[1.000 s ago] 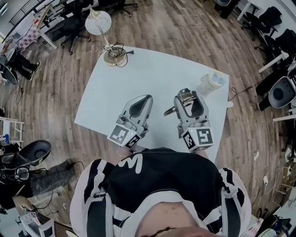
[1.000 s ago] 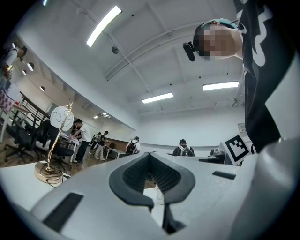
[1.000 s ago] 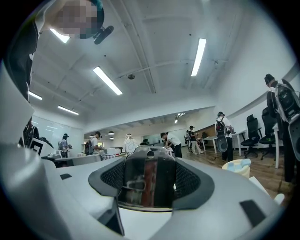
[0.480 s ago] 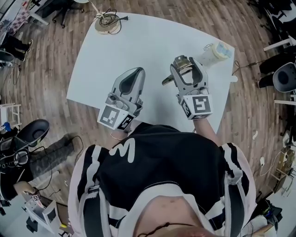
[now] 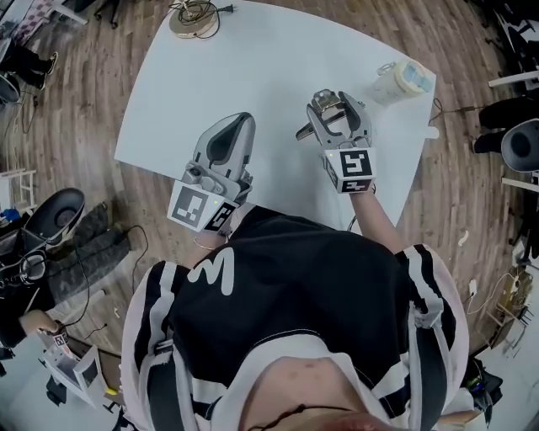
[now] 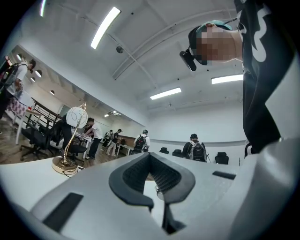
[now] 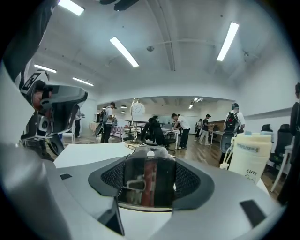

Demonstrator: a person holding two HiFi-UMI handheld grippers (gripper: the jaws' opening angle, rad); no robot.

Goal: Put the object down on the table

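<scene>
My right gripper (image 5: 332,104) hangs above the white table (image 5: 253,59), shut on a shiny metal fitting (image 5: 306,130) whose lever pokes out to the left. In the right gripper view the metal fitting (image 7: 147,180) fills the gap between the dark pads (image 7: 190,180) of the right gripper (image 7: 149,161), with a reddish stripe down its middle. To the left, my left gripper (image 5: 233,126) is held over the table's near part; its pads (image 6: 171,180) lie together and the left gripper (image 6: 152,171) holds nothing.
A gold-based lamp (image 5: 189,17) with a coiled cord stands at the table's far left corner, also the lamp (image 6: 70,140) in the left gripper view. A white plastic jug (image 5: 402,80) stands at the far right, just right of my right gripper. Office chairs and people are around.
The head view has tilted, so table and grippers sit higher in the frame. Both grippers keep nearly the same places over the table; the right one still holds the fitting.
</scene>
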